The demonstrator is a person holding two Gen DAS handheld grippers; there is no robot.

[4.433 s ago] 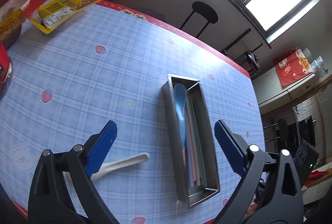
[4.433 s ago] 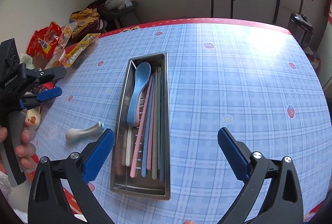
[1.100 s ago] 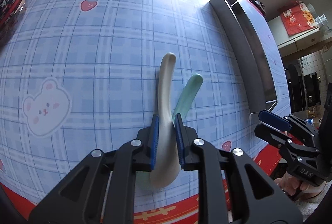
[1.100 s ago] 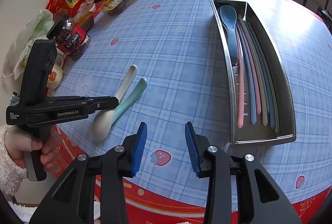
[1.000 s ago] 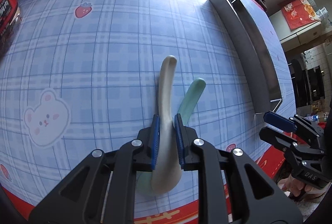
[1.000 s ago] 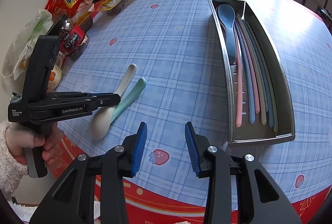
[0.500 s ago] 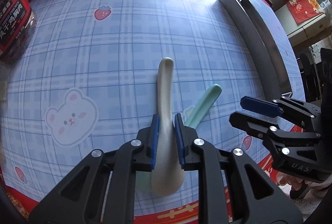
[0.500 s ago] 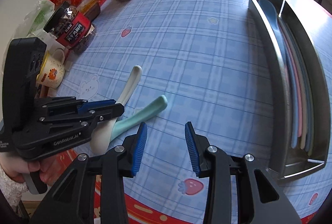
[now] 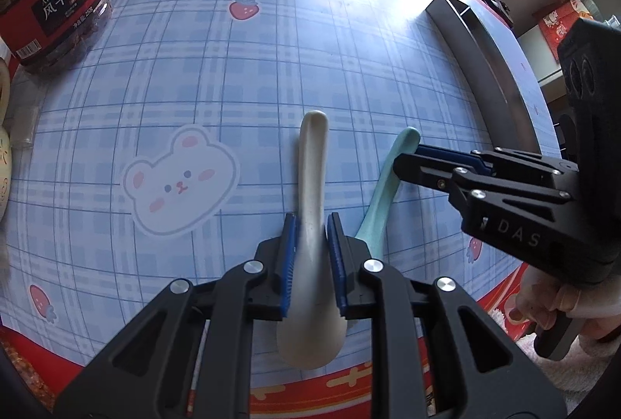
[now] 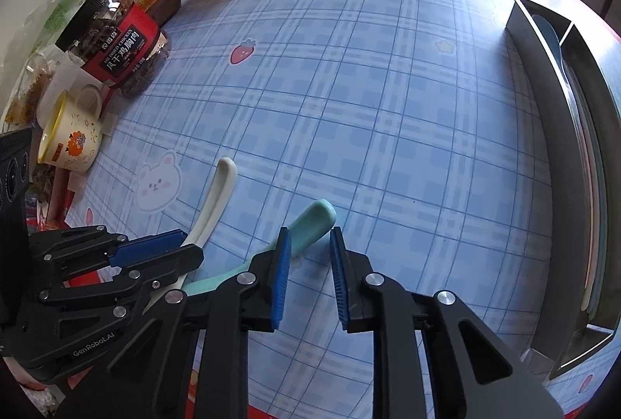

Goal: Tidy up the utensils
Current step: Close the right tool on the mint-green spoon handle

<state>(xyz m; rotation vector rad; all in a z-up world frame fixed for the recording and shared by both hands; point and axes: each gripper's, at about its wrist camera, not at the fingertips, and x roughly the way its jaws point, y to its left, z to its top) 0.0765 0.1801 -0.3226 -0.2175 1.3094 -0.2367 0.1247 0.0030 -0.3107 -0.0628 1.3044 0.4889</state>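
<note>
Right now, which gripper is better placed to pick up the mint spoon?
Right. The right gripper sits at the mint spoon handle, jaws closing with the handle tip by its left pad, not yet pinched. The left gripper is already clamped on the white spoon.

On the surface (image 10: 388,108) before you, two spoons lie side by side near its front edge: one spoon (image 9: 312,193) left, the other spoon (image 10: 310,221) right. The tray (image 10: 543,108) sits far right; the jar (image 10: 120,46) and mug (image 10: 70,135) far left.

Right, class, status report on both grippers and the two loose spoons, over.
Left gripper shut on cream spoon. Right gripper closing at mint spoon handle, not gripped yet. Spoons side by side, tight quarters. Metal tray waiting.
</note>
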